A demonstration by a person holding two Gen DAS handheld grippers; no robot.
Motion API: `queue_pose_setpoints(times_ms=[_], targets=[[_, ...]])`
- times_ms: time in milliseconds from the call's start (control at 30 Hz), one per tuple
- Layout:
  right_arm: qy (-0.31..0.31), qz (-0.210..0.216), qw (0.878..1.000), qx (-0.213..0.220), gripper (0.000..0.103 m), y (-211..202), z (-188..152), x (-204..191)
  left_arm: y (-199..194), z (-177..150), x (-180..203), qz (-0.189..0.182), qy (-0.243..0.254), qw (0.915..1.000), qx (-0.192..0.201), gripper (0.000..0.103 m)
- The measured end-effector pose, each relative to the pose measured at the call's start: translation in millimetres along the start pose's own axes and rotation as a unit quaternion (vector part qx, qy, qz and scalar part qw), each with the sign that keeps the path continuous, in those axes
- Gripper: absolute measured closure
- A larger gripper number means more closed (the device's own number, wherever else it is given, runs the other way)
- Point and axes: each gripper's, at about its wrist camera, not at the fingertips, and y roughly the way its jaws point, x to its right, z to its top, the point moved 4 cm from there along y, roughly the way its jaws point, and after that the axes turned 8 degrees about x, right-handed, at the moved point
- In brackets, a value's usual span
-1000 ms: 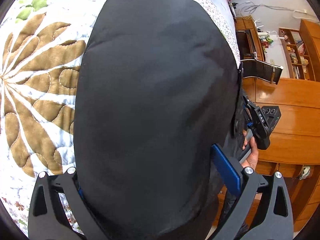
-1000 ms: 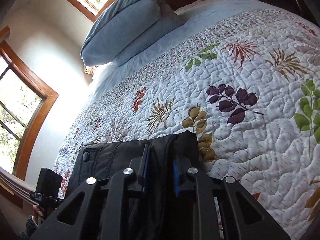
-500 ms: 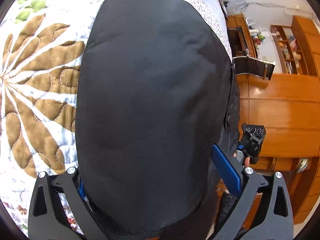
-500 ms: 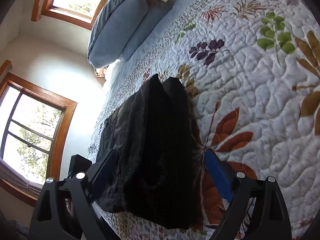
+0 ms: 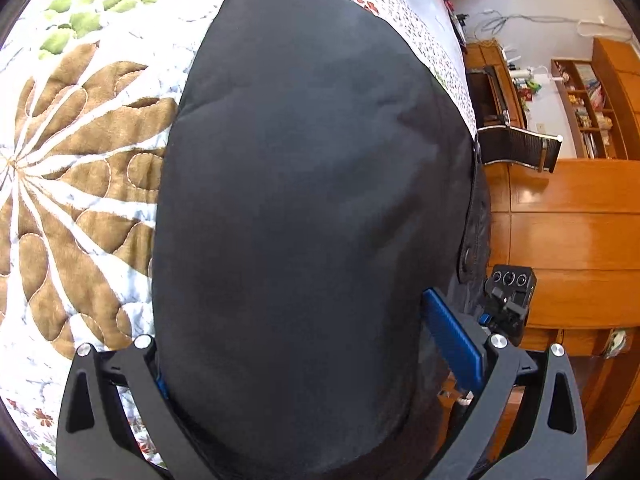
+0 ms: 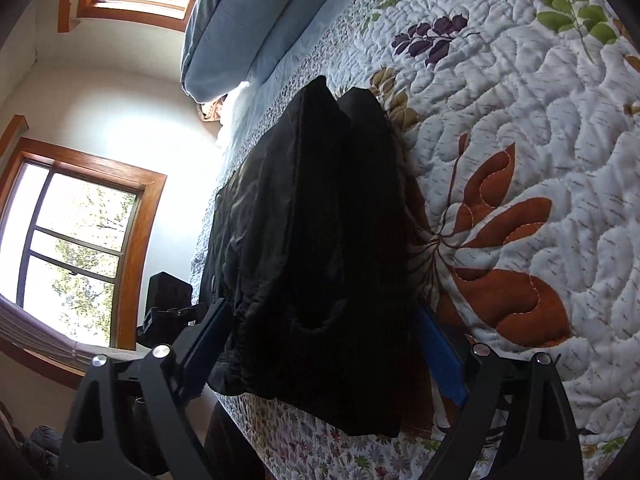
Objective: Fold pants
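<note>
The black pants (image 5: 312,200) lie folded on the quilted bed near its edge. They also show in the right wrist view (image 6: 320,240) as a dark stack. My left gripper (image 5: 296,344) is open, its blue-padded fingers (image 5: 452,336) spread on either side of the near end of the pants. My right gripper (image 6: 320,340) is open too, its fingers (image 6: 440,356) straddling the other end of the stack without pinching it. The right gripper (image 5: 508,300) shows in the left wrist view past the bed edge. The left gripper (image 6: 168,300) shows in the right wrist view.
The floral quilt (image 6: 520,140) covers the bed, with blue pillows (image 6: 248,28) at the head. Wooden cabinets and shelves (image 5: 580,208) stand beside the bed. Windows (image 6: 76,248) are on the wall.
My right gripper has let go of the pants and opened wide, then pulled back a little. My left gripper stays open around the pants. The pants now lie flat.
</note>
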Motion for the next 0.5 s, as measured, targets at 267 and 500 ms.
queue_pose_setpoints(times_ms=[267,500], targets=[[-0.031,-0.014,0.999,-0.013,0.017,20.9,0.6,-6.7,-3.9,1.3,-8.4,-0.026,-0.031,0.9992,0.000,0.014],[-0.049,-0.002,0.999,-0.006,0.036,14.1,-5.8,-11.4,-7.8,2.5,-7.1,-0.021,-0.031,0.9993,0.000,0.032]])
